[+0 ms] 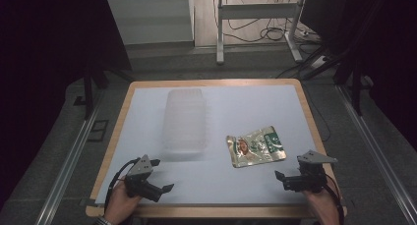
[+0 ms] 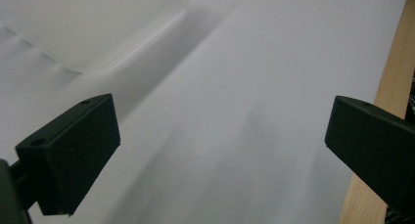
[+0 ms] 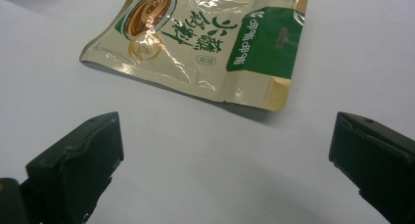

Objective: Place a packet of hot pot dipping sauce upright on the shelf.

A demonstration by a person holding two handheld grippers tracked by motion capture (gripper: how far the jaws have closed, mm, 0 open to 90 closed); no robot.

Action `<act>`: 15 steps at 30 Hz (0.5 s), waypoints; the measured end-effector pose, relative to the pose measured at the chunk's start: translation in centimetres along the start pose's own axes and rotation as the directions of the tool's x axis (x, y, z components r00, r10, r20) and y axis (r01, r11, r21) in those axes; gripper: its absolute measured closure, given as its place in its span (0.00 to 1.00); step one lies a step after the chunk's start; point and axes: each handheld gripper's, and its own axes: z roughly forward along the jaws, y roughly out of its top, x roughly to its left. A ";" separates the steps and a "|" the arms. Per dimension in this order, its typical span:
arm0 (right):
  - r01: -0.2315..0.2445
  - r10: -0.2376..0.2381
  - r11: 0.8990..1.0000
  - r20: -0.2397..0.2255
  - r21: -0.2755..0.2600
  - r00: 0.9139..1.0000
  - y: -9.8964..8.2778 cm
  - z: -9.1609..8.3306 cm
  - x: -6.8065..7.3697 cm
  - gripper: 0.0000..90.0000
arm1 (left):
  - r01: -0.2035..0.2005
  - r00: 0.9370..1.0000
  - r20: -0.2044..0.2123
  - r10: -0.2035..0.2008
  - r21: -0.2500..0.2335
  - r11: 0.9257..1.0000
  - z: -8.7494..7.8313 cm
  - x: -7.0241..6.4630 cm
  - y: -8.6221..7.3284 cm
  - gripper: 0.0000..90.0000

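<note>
My right gripper [image 1: 291, 179] and left gripper [image 1: 158, 175] both spread wide, holding nothing, low over the near edge of the table [image 1: 255, 98].

Right gripper sits at the near right corner, jaws pointed toward the snack pouch [image 1: 255, 146]; pouch lies flat on the white table top, right of centre, just beyond the jaws and apart from them; in the right gripper view the pouch [image 3: 205, 43] is cream and gold with a green panel and printed characters, a little crinkled, its gold-edged corner nearest me; left gripper at the near left corner, my hand [image 1: 120, 203] behind it; clear plastic container [image 1: 186, 119] stands beyond it, left of centre, well apart from the pouch; in the left gripper view the container [image 2: 83, 28] is a pale blur at upper left, the table's wooden rim at right.
</note>
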 end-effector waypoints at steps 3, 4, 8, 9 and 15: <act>0.009 -0.009 1.000 0.002 -0.008 1.000 0.2 0.3 0.0 0.00 | -0.001 1.000 -0.001 0.001 0.003 1.000 0.0 0.0 0.0 0.00; 0.008 -0.008 1.000 0.002 -0.009 1.000 0.3 0.3 0.0 0.00 | 0.001 1.000 0.002 -0.001 0.003 1.000 0.1 0.0 0.0 0.00; 0.014 -0.014 1.000 -0.003 -0.011 1.000 0.4 0.7 -0.2 0.01 | 0.000 1.000 0.002 0.000 0.006 1.000 0.1 0.0 0.0 0.00; 0.013 -0.013 1.000 -0.004 -0.014 1.000 0.4 0.8 -0.2 0.01 | 0.000 1.000 0.002 0.000 0.006 1.000 0.1 0.0 0.0 0.00; -0.002 0.002 0.999 -0.007 -0.032 1.000 0.7 1.2 -0.6 0.01 | -0.005 1.000 0.003 0.005 0.011 1.000 0.2 0.0 0.0 0.00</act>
